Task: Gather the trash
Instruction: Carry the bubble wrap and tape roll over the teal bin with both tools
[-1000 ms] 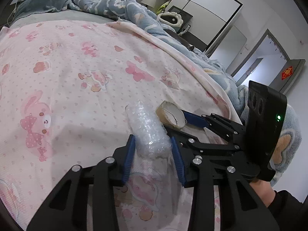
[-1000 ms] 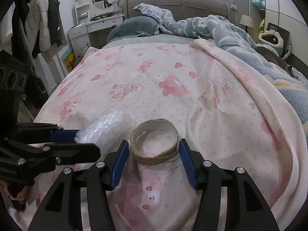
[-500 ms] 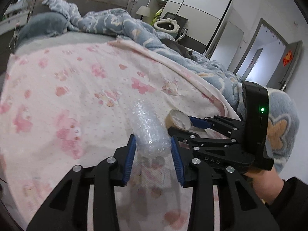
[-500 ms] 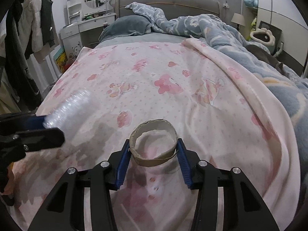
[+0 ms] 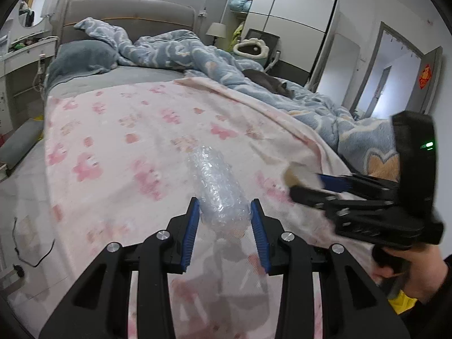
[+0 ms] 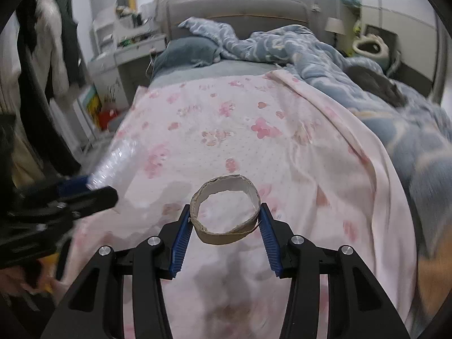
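We have both pieces of trash off the pink blanket (image 5: 118, 147) now. Our left gripper (image 5: 224, 220) is clamped narrow on the roll of bubble wrap (image 5: 217, 189), which sticks out forward past the blue pads. Our right gripper (image 6: 226, 223) pinches the cardboard tape ring (image 6: 224, 214) across its width, just at the pad tips, with the ring held above the near middle of the bed.

To carry well, we judge we should keep both grips firm and level: the ring is thin and only held at its edges, so a twist could pop it free, and the wrap is soft and could slide out. No bin shows in either view, so we cannot tell where to go.

The two grippers ride close side by side, so we should keep them apart. Far right lies the rumpled blue duvet (image 5: 254, 70); left of the bed stands a white dresser (image 6: 124, 56).
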Available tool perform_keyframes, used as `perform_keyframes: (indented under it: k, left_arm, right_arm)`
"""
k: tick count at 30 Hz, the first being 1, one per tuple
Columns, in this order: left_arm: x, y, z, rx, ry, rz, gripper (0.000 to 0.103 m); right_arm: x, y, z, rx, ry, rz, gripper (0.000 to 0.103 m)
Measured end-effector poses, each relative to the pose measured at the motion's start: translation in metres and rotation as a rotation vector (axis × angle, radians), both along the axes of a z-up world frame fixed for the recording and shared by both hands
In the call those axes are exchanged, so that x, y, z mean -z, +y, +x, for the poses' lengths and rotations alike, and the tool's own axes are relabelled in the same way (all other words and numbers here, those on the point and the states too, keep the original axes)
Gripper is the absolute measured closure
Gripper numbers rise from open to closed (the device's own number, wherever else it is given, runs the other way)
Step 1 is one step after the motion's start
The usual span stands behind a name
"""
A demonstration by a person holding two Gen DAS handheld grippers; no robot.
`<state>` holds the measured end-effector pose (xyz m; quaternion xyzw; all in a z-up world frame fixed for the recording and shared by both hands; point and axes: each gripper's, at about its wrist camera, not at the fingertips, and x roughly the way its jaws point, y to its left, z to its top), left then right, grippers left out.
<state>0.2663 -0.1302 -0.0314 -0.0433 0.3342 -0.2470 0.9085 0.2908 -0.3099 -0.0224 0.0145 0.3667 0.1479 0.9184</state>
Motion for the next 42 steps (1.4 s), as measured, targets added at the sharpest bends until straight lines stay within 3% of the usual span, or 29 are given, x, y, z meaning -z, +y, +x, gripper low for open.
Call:
perform_keyframes:
  k: [7, 10, 21, 24, 28, 36, 42]
  left_arm:
    - [0.006, 0.034, -0.041, -0.078, 0.034, -0.026, 0.064]
    - [0.014, 0.044, -0.061, -0.114, 0.051, 0.001, 0.064]
    - [0.048, 0.092, -0.107, -0.296, 0.14, 0.066, 0.064]
    - [0.053, 0.107, -0.113, -0.35, 0.149, 0.089, 0.064]
    - [0.056, 0.125, -0.122, -0.429, 0.155, 0.117, 0.064]
    - [0.076, 0.149, -0.128, -0.5, 0.234, 0.211, 0.064]
    - [0.087, 0.163, -0.129, -0.519, 0.277, 0.248, 0.064]
  right_arm:
    - [-0.006, 0.013, -0.042, 0.035, -0.002, 0.082, 0.055]
    - [0.0, 0.021, -0.056, 0.045, 0.02, 0.117, 0.055]
    - [-0.002, 0.076, -0.092, -0.07, -0.001, 0.077, 0.055]
    - [-0.002, 0.087, -0.092, -0.096, -0.002, 0.057, 0.055]
    - [0.0, 0.094, -0.085, -0.111, 0.019, 0.116, 0.055]
    - [-0.004, 0.108, -0.075, -0.135, 0.02, 0.238, 0.055]
    - [-0.005, 0.132, -0.069, -0.192, 0.018, 0.234, 0.055]
